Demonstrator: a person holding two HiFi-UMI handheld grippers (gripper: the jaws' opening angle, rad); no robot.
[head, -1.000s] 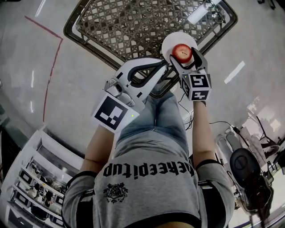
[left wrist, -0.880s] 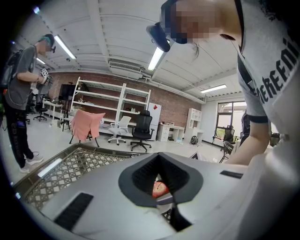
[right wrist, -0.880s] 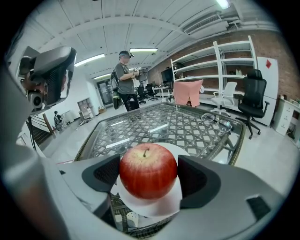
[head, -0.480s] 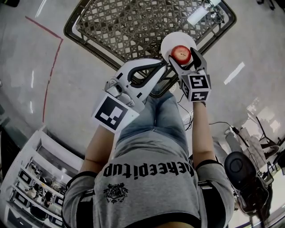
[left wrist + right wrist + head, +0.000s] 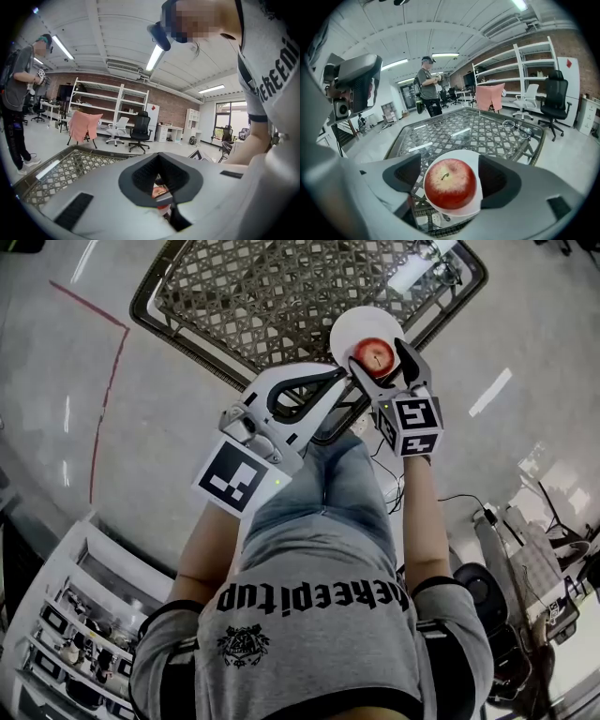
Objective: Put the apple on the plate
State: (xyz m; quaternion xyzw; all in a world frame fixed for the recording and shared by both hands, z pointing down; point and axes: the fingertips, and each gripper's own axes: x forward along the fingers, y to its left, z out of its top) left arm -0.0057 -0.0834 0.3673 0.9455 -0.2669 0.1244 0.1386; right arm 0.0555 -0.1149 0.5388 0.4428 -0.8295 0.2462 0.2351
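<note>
**Current state.** The right gripper (image 5: 379, 360) stands with its jaws wide apart on either side of the apple (image 5: 450, 183). Table lattice shows in the gap on one side and white plate on the other, so neither pad appears to press the fruit. The apple appears to rest, stem up, on the plate (image 5: 349, 331), which lies at the near edge of the table (image 5: 150, 310), toward its right corner. The placing step is judged complete or nearly so, and what remains is to draw the gripper clear.

The left gripper (image 5: 337, 379) hangs over the same near edge, just beside the plate. Its jaws meet at the tips and hold nothing. A red patch shows through the gap behind the tips, but what it is cannot be told.

**Containers.** The plate holds the apple only. The apple sits toward the rim of the plate nearest the person rather than at its centre.

**Hazards.**
- A pad may catch the apple during withdrawal and roll it over the near rim, because the fruit is round and off-centre.
- A jaw that dips may strike the plate and push it. The plate lies close to the table edge, so plate and apple could both drop to the floor.
- The glass-and-lattice top probably gives the plate little grip.
- A pair of spectacles (image 5: 519, 125) lies well apart at the far right edge and is not at risk
</note>
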